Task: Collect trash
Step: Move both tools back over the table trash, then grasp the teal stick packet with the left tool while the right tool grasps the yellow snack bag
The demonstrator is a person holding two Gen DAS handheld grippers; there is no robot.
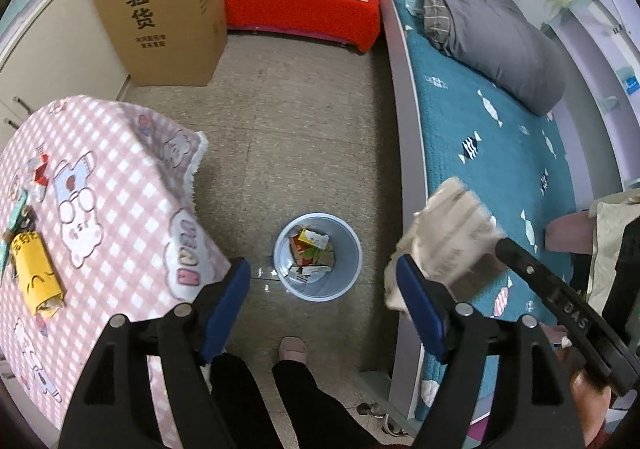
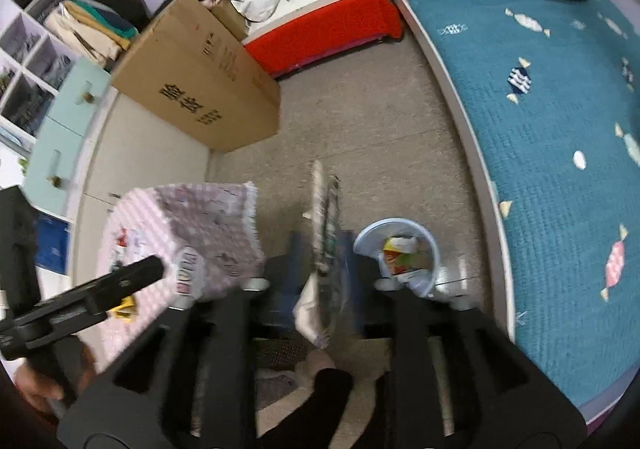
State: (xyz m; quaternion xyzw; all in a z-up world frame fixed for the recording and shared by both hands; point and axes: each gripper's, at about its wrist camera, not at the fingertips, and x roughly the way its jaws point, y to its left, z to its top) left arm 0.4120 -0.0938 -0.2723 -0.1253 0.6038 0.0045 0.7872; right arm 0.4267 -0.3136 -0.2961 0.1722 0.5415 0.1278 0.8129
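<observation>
Right claw [image 2: 324,269] pinches a motion-blurred wrapper [image 2: 326,217]; left claw [image 1: 320,313] gapes empty above bin [image 1: 318,257].

Cardboard box [image 1: 160,9] at eleven o'clock in left wrist view: big black characters "验货" on front face, smaller lines beneath too small to read. Same box [image 2: 200,89] in right wrist view, print upside down, blurred. Black handle [image 1: 568,309] at four o'clock: raised letters "DAS". Yellow packet [image 1: 36,273] on surface, nine o'clock: dark characters, unreadable. Pink cloth [image 1: 112,189]: rounded letters, unclear.
</observation>
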